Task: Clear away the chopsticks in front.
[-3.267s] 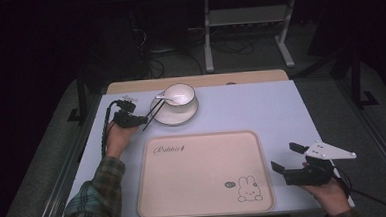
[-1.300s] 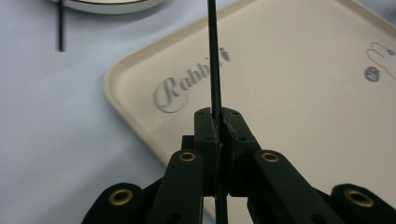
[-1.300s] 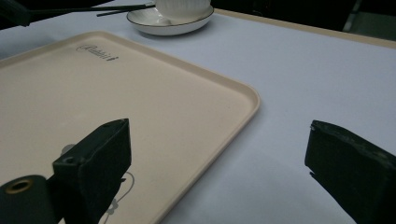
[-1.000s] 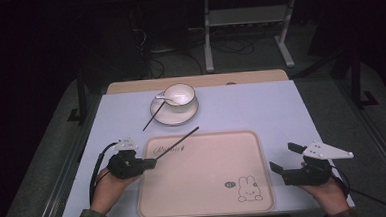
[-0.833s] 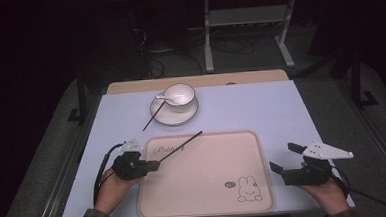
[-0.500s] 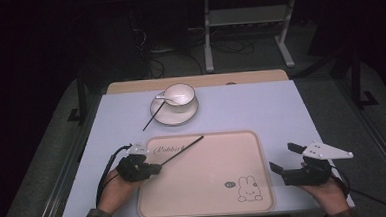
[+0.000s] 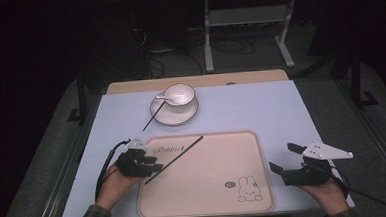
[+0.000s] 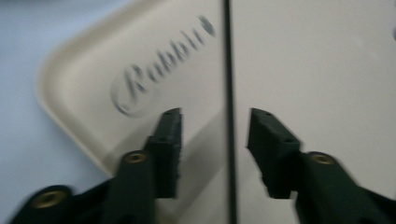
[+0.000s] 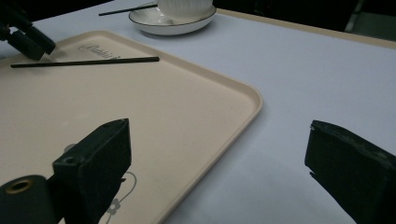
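Note:
A black chopstick [image 7: 176,158] lies slantwise on the beige tray [image 7: 214,162], near its "Rabbit" lettering. My left gripper [image 7: 154,166] is at the tray's left edge, open. In the left gripper view the chopstick [image 8: 229,93] runs between the two jaws with a gap on each side, over the tray [image 8: 303,56]. My right gripper [image 7: 283,157] rests open and holds nothing off the tray's right edge. The right gripper view shows the chopstick [image 9: 84,62] and the left gripper [image 9: 28,39] far across the tray [image 9: 163,116].
A white bowl [image 7: 179,95] with a spoon [image 7: 161,96] stands on a saucer [image 7: 174,114] behind the tray. A second chopstick [image 7: 151,119] leans on the saucer's left rim. The lilac table surface [image 7: 261,110] lies bare to the right.
My left gripper has carried one chopstick from beside the saucer down to the tray's left part. The chopstick now lies on the tray. The right gripper has stayed put.

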Motion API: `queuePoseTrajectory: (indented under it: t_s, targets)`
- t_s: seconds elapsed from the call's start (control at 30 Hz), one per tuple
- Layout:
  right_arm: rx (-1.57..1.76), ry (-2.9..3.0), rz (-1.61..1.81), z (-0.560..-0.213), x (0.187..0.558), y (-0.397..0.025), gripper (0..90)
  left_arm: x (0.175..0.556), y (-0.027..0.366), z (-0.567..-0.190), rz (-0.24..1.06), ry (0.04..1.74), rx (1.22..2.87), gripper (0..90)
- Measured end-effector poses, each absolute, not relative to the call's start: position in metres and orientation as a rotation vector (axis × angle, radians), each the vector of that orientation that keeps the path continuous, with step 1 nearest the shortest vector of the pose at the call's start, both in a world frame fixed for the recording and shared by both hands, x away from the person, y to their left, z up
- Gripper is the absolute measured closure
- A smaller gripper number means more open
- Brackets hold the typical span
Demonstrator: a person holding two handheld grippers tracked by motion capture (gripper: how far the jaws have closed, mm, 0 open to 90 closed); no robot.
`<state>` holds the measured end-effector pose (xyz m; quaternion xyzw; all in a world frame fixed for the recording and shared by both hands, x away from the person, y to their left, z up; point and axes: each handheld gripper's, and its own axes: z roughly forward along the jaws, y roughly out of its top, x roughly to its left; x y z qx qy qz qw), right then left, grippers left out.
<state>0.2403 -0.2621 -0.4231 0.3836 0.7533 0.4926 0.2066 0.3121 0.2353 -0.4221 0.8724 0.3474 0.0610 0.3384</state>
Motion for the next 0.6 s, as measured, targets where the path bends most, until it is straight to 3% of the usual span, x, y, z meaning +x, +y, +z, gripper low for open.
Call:
queuePoseTrajectory:
  t_s: [0.03,0.1,0.2,0.4,0.6]
  targets:
    - [1.068,2.098,1.372,-0.423,0.240,-0.262,6.3,0.317,0.236,-0.419,0.176,0.909,2.270,53.0]
    - [1.068,2.099,1.370,-0.423,0.241,-0.262,6.3,0.328,0.237,-0.413,0.205,0.929,2.256,42.4]
    - [1.072,2.098,1.370,-0.423,0.241,-0.262,6.3,0.345,0.239,-0.403,0.258,0.949,2.239,39.2]
    - [1.080,2.096,1.374,-0.424,0.241,-0.263,6.3,0.389,0.239,-0.388,0.332,0.980,2.232,41.6]
    - [1.080,2.093,1.376,-0.424,0.240,-0.265,6.3,0.432,0.235,-0.379,0.382,1.036,2.211,52.5]
